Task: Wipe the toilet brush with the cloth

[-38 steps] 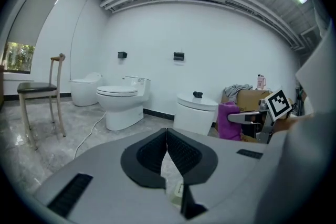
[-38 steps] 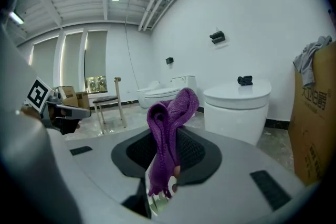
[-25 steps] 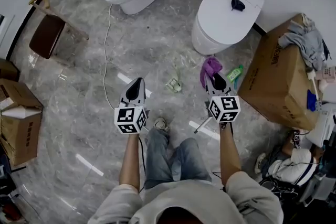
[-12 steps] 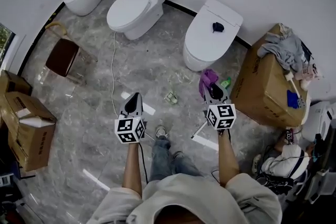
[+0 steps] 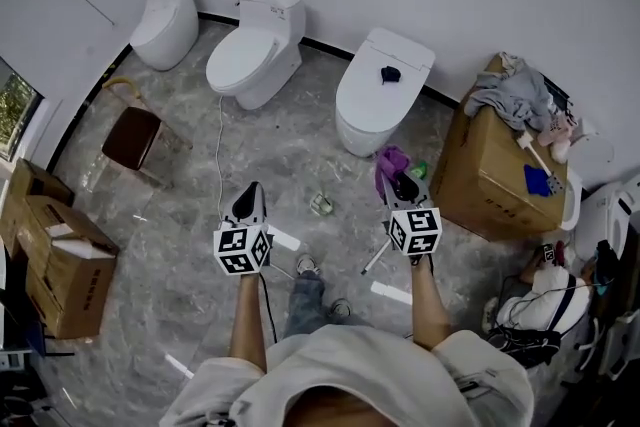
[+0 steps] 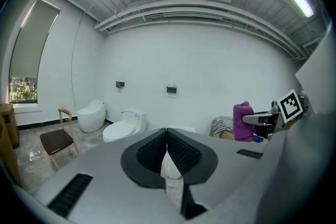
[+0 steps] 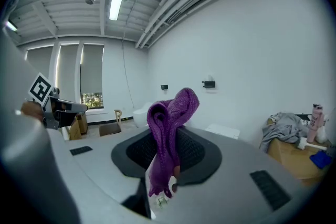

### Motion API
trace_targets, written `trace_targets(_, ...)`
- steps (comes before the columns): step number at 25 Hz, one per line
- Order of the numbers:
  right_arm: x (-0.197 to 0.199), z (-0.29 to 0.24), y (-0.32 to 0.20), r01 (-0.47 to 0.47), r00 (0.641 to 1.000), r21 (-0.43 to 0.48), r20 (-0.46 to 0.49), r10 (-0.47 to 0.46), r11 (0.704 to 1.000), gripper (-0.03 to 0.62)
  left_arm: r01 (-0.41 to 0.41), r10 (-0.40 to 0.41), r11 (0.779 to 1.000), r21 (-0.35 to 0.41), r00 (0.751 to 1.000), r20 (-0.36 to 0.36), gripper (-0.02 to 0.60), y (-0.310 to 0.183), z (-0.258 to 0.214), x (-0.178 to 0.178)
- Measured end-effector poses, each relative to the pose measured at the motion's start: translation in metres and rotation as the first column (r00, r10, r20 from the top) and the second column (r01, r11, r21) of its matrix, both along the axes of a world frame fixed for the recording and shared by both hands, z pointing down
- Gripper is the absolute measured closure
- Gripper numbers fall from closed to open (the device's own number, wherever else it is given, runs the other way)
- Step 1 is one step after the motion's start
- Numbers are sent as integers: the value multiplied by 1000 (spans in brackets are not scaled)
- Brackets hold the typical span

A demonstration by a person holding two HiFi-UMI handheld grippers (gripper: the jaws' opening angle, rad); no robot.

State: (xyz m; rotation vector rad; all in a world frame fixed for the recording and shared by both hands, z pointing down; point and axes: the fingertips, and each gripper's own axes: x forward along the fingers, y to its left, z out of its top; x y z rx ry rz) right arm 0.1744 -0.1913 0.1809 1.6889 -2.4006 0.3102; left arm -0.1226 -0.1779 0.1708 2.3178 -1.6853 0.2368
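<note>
No readable text; only square markers on left tool (image 5: 249,192) and right tool (image 5: 400,181).

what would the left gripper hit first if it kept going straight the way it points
Probably the flat-lidded toilet, which shows right behind the shut jaws of the left gripper in its own view. Depth is unclear: it may pass over it and reach the white wall.

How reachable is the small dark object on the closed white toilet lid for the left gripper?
Probably not from here. The left gripper, shut and empty, is well short of the white toilet whose lid bears the small dark object. Open marble floor lies between; stepping forward should do.
</note>
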Motion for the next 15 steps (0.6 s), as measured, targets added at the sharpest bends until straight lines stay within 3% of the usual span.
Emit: trace_targets(15,56,-33,104,-43,998,39,-37,44,998,487,-23,20,998,53,998,54,561,82,-38,40)
